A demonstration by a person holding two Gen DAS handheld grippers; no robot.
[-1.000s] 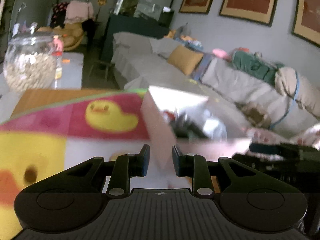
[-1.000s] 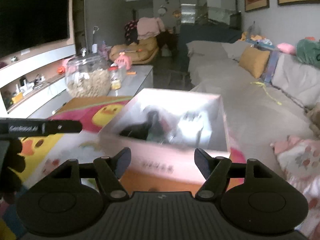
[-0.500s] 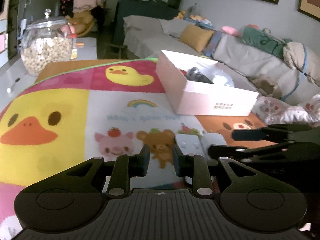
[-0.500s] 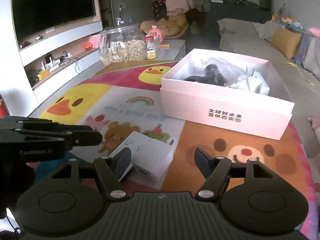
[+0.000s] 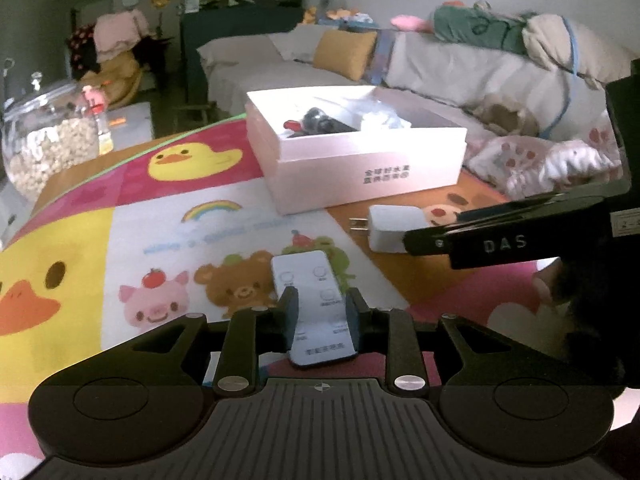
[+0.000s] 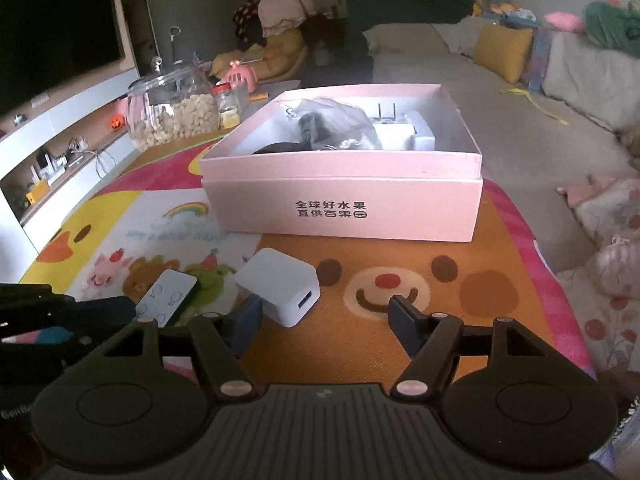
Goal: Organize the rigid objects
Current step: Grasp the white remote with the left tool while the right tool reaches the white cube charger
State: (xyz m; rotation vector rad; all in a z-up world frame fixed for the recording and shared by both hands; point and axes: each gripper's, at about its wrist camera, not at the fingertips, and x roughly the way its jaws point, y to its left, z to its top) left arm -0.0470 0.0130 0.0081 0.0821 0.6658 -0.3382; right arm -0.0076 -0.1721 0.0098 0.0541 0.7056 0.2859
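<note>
A white remote [image 5: 316, 300] lies flat on the cartoon play mat [image 5: 160, 216]. My left gripper [image 5: 322, 310] is low over it, jaws opening, one finger on each side of the remote and not pressing it. A white plug-in charger [image 6: 280, 284] sits on the mat a little to the right. My right gripper [image 6: 326, 320] hangs open and wide just behind it, its left finger close to the charger and nothing between the fingers. Behind both stands an open pink box [image 6: 344, 208] holding a dark object, plastic wrap and another white charger.
A glass jar of pale snacks [image 6: 172, 116] and a small yellow-labelled jar [image 6: 228, 108] stand at the mat's far left. A grey sofa [image 5: 400, 64] with cushions runs along the right. A TV wall unit [image 6: 60, 52] is at the left.
Both grippers have come down and back from the box to the mat. The left jaws have widened around the remote. The right gripper now sits behind the charger.
</note>
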